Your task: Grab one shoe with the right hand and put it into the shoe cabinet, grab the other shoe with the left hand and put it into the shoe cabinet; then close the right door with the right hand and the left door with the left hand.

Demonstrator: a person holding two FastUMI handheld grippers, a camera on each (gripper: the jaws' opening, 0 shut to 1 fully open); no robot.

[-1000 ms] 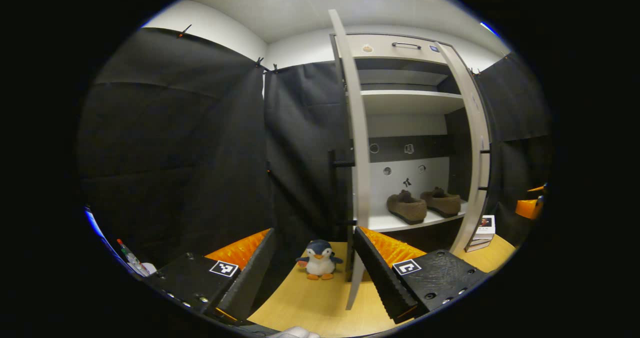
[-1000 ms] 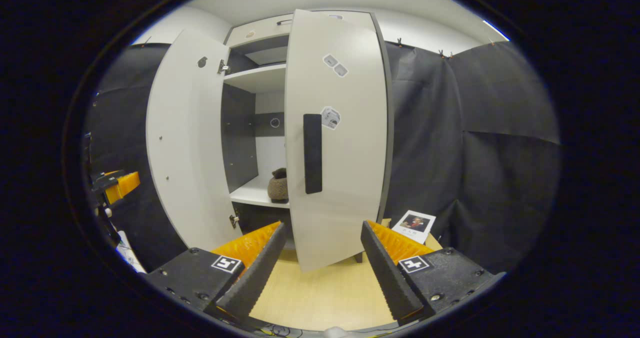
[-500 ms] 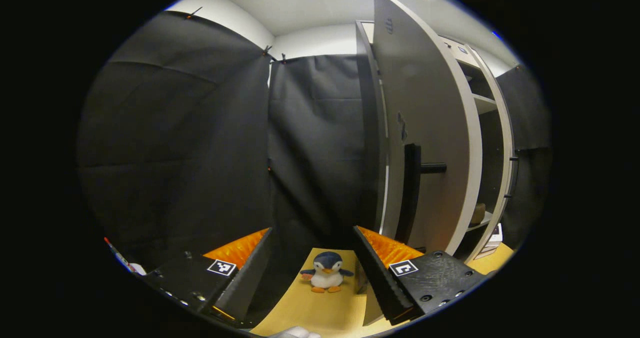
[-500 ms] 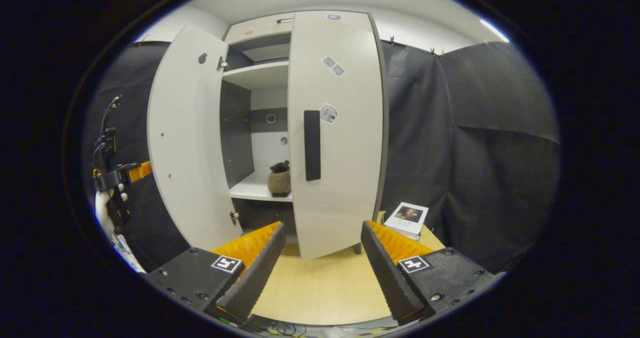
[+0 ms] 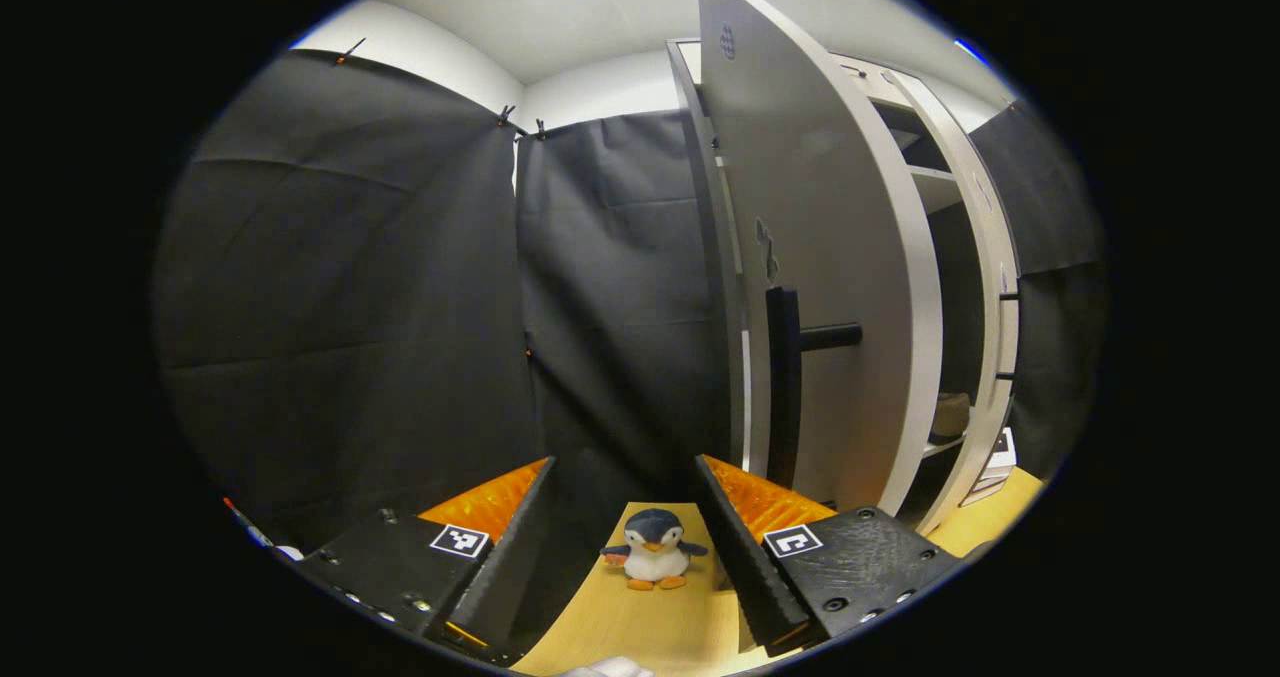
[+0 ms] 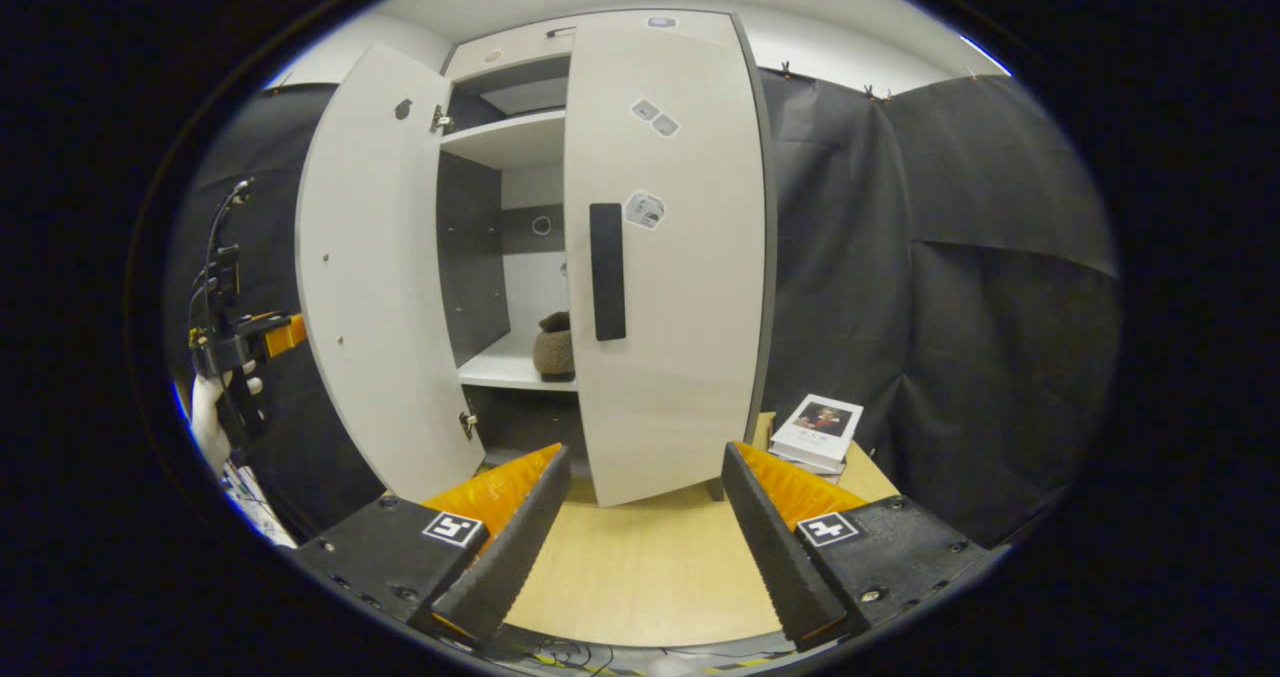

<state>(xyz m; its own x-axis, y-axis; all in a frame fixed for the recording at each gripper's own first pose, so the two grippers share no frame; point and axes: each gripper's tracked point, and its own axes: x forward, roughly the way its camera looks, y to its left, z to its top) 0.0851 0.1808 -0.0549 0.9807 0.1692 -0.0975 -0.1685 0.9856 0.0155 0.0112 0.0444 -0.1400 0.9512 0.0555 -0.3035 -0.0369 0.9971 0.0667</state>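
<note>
R gripper point(image 6: 640, 537) was spread, empty, bare floor point(image 6: 640, 577) between its fingers; R door point(image 6: 665, 257) at 12 sat nearly shut. L door point(image 6: 375, 267) at 10 stood wide, a shoe point(image 6: 553, 347) on the shelf in the gap. L gripper point(image 5: 620, 547) was spread, empty; penguin toy point(image 5: 652, 549) between fingers, L door edge point(image 5: 925, 287) at 2.

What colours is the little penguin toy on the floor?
The penguin toy is dark blue with a white belly and orange beak and feet, clearest in the left gripper view.
</note>
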